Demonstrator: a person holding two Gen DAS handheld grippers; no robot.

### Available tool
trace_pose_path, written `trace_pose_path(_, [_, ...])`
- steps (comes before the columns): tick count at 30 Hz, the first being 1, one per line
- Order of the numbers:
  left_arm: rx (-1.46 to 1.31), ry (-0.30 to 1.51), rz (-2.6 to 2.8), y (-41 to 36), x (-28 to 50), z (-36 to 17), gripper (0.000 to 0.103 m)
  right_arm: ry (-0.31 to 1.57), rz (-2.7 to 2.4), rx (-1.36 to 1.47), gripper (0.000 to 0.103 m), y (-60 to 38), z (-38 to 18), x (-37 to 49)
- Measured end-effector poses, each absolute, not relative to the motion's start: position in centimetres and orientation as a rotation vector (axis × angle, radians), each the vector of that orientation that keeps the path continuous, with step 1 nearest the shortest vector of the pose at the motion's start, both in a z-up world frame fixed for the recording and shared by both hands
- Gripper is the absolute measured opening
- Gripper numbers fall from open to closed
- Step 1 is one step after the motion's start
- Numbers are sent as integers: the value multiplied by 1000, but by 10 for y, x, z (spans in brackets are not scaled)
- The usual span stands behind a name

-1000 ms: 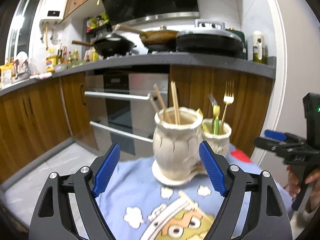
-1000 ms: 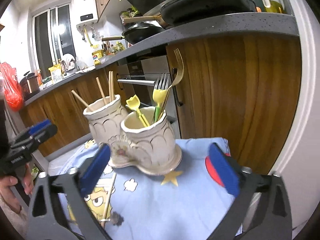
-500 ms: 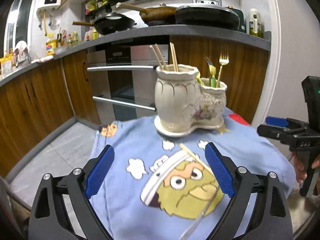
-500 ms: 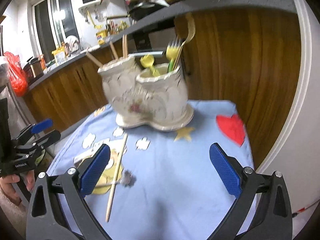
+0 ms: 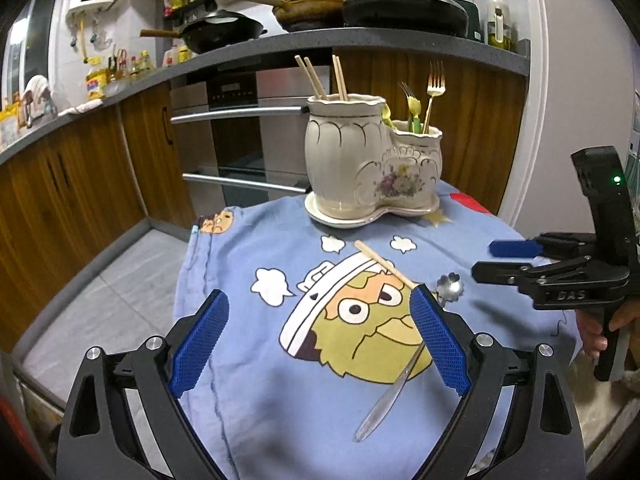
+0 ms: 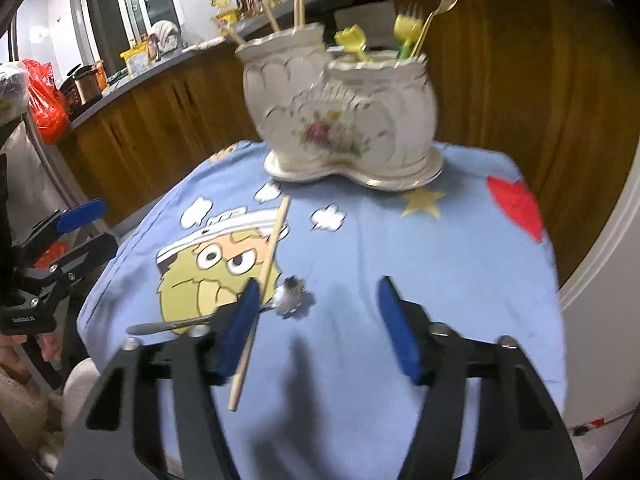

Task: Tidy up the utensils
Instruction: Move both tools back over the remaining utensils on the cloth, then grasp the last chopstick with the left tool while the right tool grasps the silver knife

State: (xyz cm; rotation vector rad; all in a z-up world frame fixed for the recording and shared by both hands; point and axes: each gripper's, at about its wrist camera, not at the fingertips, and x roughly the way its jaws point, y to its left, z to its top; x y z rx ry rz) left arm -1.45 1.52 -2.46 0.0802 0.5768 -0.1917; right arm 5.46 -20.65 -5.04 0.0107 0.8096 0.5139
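A cream ceramic two-pot holder [image 5: 370,168] [image 6: 340,108] stands at the far side of the blue cartoon cloth [image 5: 248,360] [image 6: 420,240]. Its taller pot holds chopsticks [image 5: 320,78], its lower pot forks [image 5: 430,96]. One loose chopstick [image 5: 384,264] [image 6: 272,244] and a silver flower-bowl spoon [image 5: 404,364] [image 6: 288,298] lie crossed on the cloth. My left gripper [image 5: 318,340] is open and empty, above the cloth's near side. My right gripper [image 6: 320,320] [image 5: 500,258] is open and empty, its left finger just over the chopstick and spoon.
Wooden kitchen cabinets [image 5: 72,184] and an oven [image 5: 236,136] stand behind the small table. Pans [image 5: 400,8] sit on the counter above. A white door frame [image 5: 532,92] is at the right. The cloth hangs over the table edges.
Both grippers have drawn back from the holder and tilted down toward the cloth. The loose chopstick and spoon have come into view. The right gripper's jaws have narrowed somewhat.
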Motion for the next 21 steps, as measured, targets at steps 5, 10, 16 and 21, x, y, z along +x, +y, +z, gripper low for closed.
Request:
trace_pose_path(5, [84,583,-202,12,-11,-27,91,867,540,35,31,-200,-58,62])
trace_pose_path(10, [84,589,-213,10,-9,-29,91,893,551,55,23,-199,-61,69])
trace_pose_path(16, [77,610,-212,9,-4,-36,91,927,574,81,8,-196,-66,74])
trace_pose_path(21, [41,656,-207,4,9,-39,91,923,611,139,6,-205,-61,72])
